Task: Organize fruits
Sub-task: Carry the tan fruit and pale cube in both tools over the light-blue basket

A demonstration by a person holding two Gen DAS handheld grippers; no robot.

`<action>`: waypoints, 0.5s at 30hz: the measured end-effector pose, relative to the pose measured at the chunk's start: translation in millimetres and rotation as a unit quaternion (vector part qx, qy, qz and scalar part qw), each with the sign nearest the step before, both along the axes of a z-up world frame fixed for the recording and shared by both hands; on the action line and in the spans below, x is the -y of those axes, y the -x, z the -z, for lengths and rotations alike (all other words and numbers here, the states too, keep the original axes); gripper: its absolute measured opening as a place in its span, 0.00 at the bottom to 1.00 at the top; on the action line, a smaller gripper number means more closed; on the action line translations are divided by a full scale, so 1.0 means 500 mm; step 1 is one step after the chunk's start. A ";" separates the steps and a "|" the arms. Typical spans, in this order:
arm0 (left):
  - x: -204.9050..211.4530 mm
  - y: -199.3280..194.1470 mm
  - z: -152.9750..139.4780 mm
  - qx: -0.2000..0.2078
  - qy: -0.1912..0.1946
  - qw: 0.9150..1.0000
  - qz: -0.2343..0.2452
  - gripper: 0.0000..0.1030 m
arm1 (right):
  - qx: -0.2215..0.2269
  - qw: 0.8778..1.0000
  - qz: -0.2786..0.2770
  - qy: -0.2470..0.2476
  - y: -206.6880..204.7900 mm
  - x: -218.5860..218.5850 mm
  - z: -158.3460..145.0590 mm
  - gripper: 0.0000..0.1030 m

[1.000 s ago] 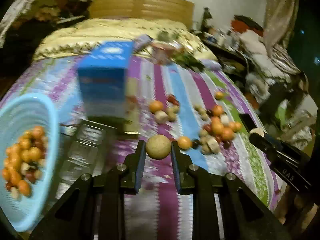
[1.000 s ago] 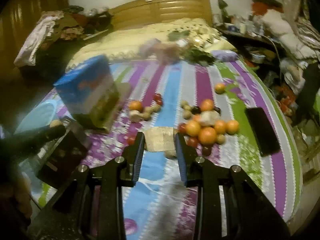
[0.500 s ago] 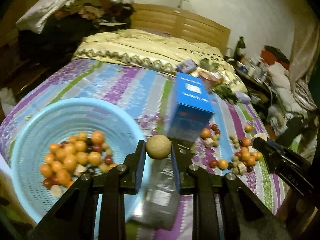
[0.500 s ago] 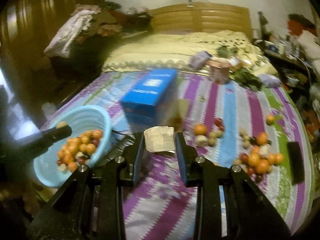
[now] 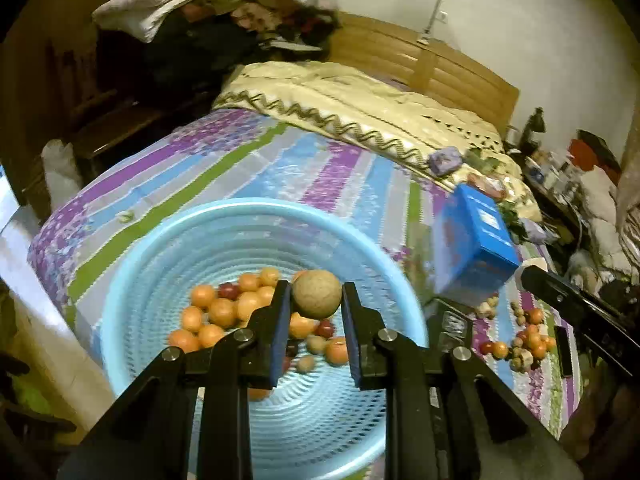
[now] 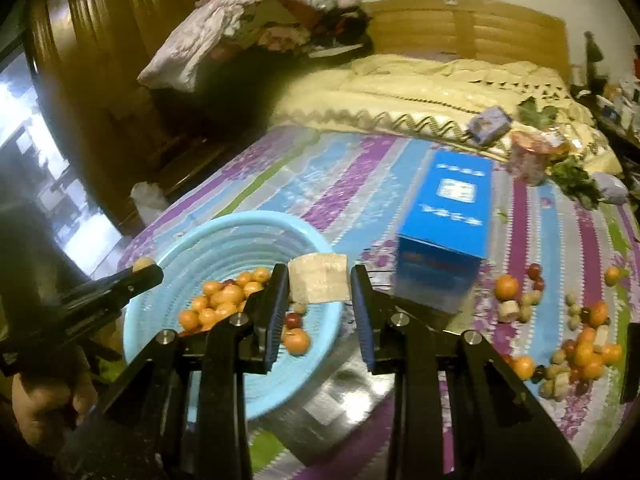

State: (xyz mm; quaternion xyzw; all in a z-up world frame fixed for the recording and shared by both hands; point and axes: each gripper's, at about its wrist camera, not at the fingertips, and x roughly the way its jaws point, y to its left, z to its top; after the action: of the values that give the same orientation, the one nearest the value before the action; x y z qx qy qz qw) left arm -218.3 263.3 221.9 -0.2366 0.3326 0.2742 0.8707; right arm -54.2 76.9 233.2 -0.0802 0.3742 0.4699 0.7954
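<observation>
- Left hand-held gripper point(image 5: 316, 300): clamped on one round tan fruit point(image 5: 317, 294), above the one blue basket point(image 5: 132, 280).
- Right hand-held gripper point(image 6: 319, 284): clamped on one pale cut chunk point(image 6: 319, 283), basket point(image 6: 224, 236) just beyond.
- One blue box point(image 6: 448, 220) to its right.

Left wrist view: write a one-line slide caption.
Left gripper holds a round tan fruit above the blue basket of fruit.

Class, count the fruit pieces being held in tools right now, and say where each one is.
2. A round tan fruit sits clamped in the left tool, over the blue basket. A pale cut chunk sits clamped in the right tool, above the basket's near edge.
</observation>
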 end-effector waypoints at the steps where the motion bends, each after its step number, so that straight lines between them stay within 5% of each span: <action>1: -0.011 0.007 0.001 0.000 0.002 1.000 -0.004 0.24 | -0.003 1.000 -0.005 0.002 0.005 -0.013 0.002 0.31; 15: -0.128 0.067 0.077 -0.033 0.050 0.998 -0.031 0.24 | -0.059 0.993 -0.066 0.078 0.055 -0.159 0.069 0.31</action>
State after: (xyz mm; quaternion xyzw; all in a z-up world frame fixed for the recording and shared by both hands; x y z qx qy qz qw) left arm -251.7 327.5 183.3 -0.2804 0.3673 0.2917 0.8375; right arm -81.5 156.3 198.6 -0.1391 0.4497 0.4947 0.7305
